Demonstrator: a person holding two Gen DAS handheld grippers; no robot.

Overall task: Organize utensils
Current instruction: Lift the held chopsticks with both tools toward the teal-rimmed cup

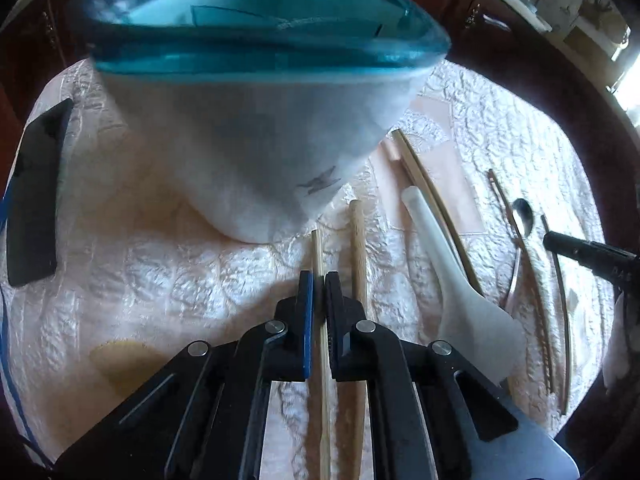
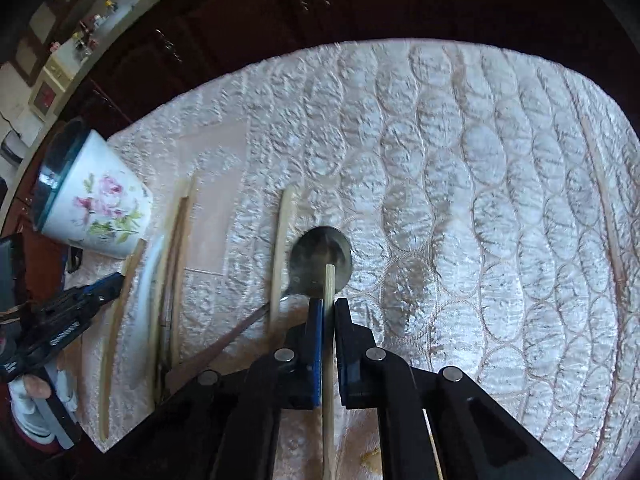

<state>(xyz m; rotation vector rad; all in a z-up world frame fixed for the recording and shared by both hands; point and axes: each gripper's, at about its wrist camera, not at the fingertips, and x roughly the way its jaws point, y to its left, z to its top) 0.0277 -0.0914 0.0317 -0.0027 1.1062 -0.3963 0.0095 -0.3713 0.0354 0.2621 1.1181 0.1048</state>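
A white cup with a teal rim [image 1: 256, 128] stands close ahead in the left wrist view; in the right wrist view [image 2: 96, 200] it shows pink flowers. My left gripper [image 1: 319, 280] is shut on a thin bamboo chopstick [image 1: 318, 252] that points toward the cup's base. My right gripper [image 2: 329, 304] is shut on a wooden chopstick [image 2: 329, 280] over a metal spoon [image 2: 320, 258]. A thicker wooden stick [image 1: 358, 248], a white spatula [image 1: 452, 280], more chopsticks [image 1: 432, 200] and the metal spoon [image 1: 522, 220] lie on the cloth.
The table has a white embossed cloth [image 2: 460, 200]. A black phone [image 1: 36, 196] lies at its left edge. Dark wood cabinets [image 2: 280, 8] stand behind. A lone stick [image 2: 604, 200] lies at the far right. The other gripper [image 1: 588, 256] shows at the right.
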